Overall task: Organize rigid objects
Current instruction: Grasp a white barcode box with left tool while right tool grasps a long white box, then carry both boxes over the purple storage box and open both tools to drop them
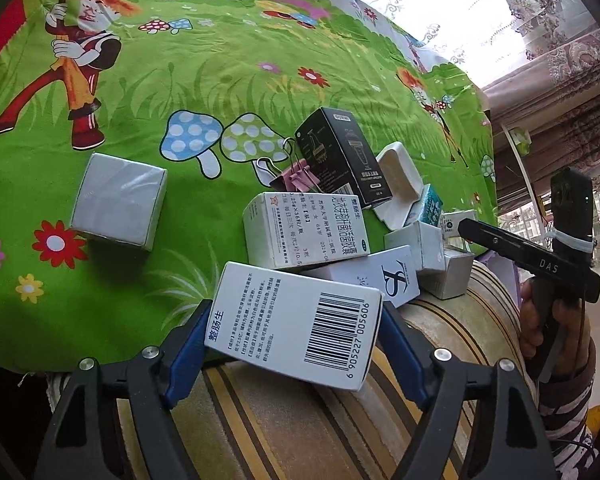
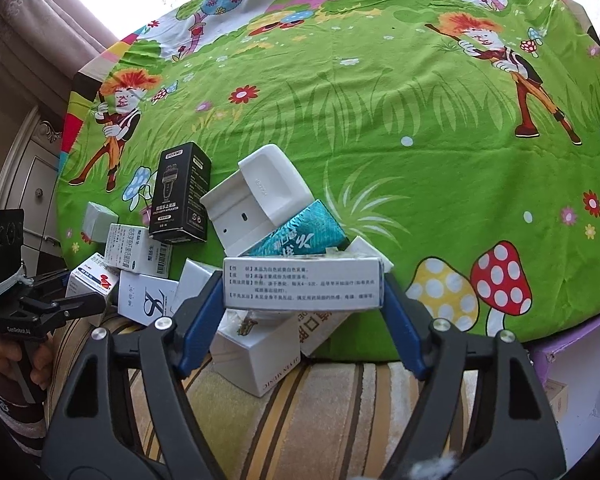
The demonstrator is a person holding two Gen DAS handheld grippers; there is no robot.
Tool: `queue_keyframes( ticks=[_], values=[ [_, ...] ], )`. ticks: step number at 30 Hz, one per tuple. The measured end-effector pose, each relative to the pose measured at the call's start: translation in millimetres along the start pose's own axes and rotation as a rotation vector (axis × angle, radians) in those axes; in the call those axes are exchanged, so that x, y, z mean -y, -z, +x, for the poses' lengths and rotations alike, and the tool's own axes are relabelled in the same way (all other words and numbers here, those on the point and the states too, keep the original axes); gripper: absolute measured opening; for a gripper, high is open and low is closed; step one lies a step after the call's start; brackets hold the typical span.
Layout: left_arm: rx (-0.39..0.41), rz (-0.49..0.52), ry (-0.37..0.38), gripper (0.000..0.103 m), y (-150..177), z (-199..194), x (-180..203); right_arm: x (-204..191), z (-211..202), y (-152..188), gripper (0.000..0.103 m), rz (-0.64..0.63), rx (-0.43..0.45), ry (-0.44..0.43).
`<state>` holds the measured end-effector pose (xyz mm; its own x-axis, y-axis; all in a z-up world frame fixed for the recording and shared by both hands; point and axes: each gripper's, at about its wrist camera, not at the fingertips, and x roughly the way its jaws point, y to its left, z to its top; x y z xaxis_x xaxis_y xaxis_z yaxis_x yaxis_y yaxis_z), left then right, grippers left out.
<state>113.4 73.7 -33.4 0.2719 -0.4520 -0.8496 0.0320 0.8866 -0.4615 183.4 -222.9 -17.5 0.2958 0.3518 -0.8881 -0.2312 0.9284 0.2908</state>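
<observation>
My left gripper [image 1: 296, 320] is shut on a white medicine box with a barcode [image 1: 296, 324], held above the striped cushion at the front of the pile. My right gripper [image 2: 302, 288] is shut on a white medicine box with printed text [image 2: 302, 284], held over the pile's right side. The pile holds a black box [image 1: 342, 160], a white plastic tray [image 1: 398, 184], a teal box [image 2: 300, 236], a logo box [image 1: 384, 276] and another white medicine box [image 1: 304, 230]. A grey-white cube box [image 1: 118, 200] sits apart to the left on the green cloth.
A pink binder clip [image 1: 296, 178] lies by the black box. The green cartoon cloth [image 2: 380, 120] stretches far behind the pile. A striped cushion [image 2: 320, 400] runs along the front edge. A cabinet [image 2: 28, 184] stands at the left, curtains at the back.
</observation>
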Motion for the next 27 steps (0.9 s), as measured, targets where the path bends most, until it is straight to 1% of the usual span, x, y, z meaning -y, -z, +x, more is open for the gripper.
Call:
queue_keyframes(
  ticks=[2, 6, 9, 13, 19, 24, 27],
  values=[
    [0.019, -0.006, -0.002, 0.08, 3.7, -5.4, 1.8, 3.1, -5.1, 2.7, 0.078, 0.012, 0.014, -0.006],
    [0.067, -0.011, -0.032, 0.08, 13.1, -18.5, 7.4, 4.9, -17.8, 11.1, 0.078, 0.016, 0.043, -0.009],
    [0.11, -0.017, -0.032, 0.08, 21.0, -29.5, 14.3, 5.2, -28.8, 20.2, 0.078, 0.017, 0.071, 0.011],
    [0.144, -0.026, -0.006, 0.08, 32.3, -36.3, 28.2, 3.2, -47.2, 36.8, 0.078, 0.01, 0.115, 0.028],
    [0.193, -0.01, -0.01, 0.08, 47.9, -41.3, 61.0, -0.4, -76.2, 66.1, 0.078, -0.013, 0.181, 0.053],
    [0.238, 0.029, -0.005, 0.08, 56.1, -42.0, 94.7, -1.8, -95.3, 85.9, 0.078, -0.031, 0.226, 0.114],
    [0.245, 0.044, 0.007, 0.08, 58.8, -40.7, 110.7, -1.7, -104.6, 97.2, 0.078, -0.042, 0.244, 0.149]
  ],
)
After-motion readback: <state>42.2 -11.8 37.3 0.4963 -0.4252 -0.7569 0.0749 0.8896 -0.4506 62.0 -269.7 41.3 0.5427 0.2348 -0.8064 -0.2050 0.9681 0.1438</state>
